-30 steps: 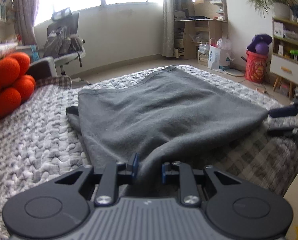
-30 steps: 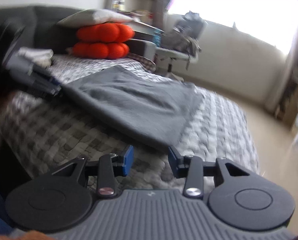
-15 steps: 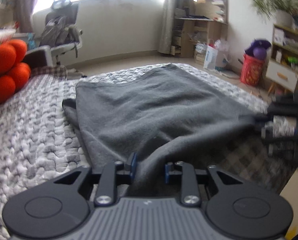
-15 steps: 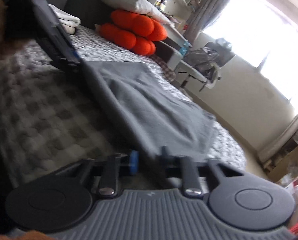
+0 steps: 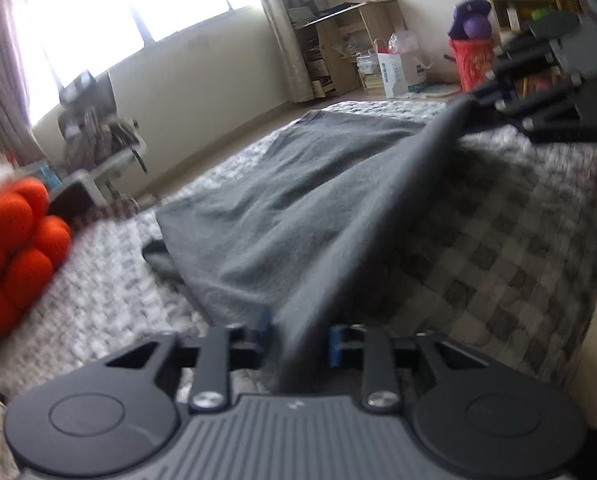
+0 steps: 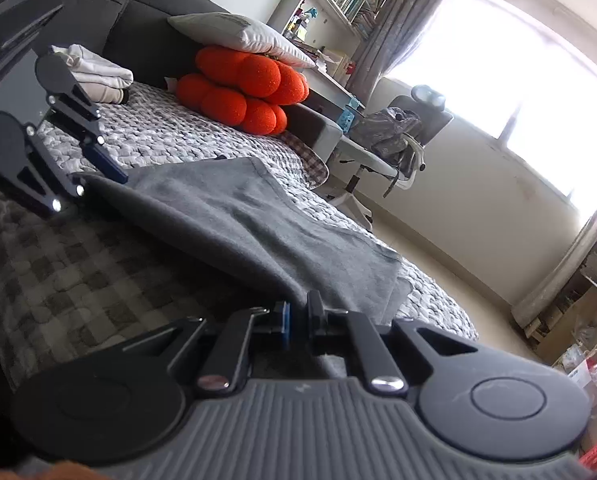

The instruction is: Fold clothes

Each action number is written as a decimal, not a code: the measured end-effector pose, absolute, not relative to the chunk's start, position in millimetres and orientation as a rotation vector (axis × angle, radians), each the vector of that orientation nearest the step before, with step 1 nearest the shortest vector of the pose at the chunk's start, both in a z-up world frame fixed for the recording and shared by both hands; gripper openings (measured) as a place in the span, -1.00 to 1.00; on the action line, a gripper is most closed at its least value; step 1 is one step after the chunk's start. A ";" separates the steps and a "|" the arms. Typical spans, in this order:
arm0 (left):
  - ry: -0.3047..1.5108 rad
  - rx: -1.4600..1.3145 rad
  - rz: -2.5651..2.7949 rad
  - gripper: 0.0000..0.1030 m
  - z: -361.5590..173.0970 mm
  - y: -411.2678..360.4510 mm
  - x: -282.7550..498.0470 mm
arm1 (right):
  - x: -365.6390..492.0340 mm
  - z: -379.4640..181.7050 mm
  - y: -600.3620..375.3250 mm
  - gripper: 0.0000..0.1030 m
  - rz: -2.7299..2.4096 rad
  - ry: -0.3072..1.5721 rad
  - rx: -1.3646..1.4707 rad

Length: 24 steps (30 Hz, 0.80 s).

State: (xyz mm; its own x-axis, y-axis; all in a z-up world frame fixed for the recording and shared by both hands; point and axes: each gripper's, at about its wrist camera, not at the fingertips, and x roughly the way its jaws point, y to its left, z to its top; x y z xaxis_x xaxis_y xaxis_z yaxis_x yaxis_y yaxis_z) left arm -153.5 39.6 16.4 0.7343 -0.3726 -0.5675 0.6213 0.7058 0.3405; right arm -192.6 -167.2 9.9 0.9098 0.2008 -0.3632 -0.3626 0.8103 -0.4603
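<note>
The left gripper point(image 5: 298, 334) has its jaws closing on the near corner of the grey garment point(image 5: 290, 200), and the cloth runs up between the blue pads point(image 5: 334, 346). The right gripper point(image 6: 296, 320) has its jaws pressed together on the other near corner of the same garment point(image 6: 258, 216), pinching the edge. Between the two grippers the near edge is lifted and stretched in a tight line above the bed. The rest of the garment lies flat on the grey checked bedspread point(image 6: 78, 280). An orange ball cushion point(image 6: 238, 92) sits near the headboard, under a white pillow point(image 6: 238, 36). Folded white clothes point(image 6: 98, 72) lie beside it. An office chair point(image 6: 394, 140) stands below the bright window
</note>
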 end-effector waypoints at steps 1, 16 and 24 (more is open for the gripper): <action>0.491 0.537 -0.577 -0.61 16.8 41.9 -152.2 | -194.3 8.2 -167.0 -0.87 0.309 0.312 -0.553; 0.522 0.341 -0.550 -0.81 14.2 53.9 -140.7 | -198.9 -17.2 -185.6 -0.82 0.297 0.339 -0.549; 0.532 0.359 -0.577 -0.86 20.2 62.5 -149.0 | -213.6 -3.7 -189.3 -0.90 0.337 0.328 -0.571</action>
State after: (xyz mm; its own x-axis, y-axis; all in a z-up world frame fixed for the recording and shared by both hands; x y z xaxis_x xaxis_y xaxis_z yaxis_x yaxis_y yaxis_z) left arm -149.0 62.5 20.2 0.7108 -0.4179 -0.5658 0.5974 0.7833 0.1720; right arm -213.6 -189.3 -3.7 0.8946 0.2176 -0.3904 -0.3962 0.7904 -0.4673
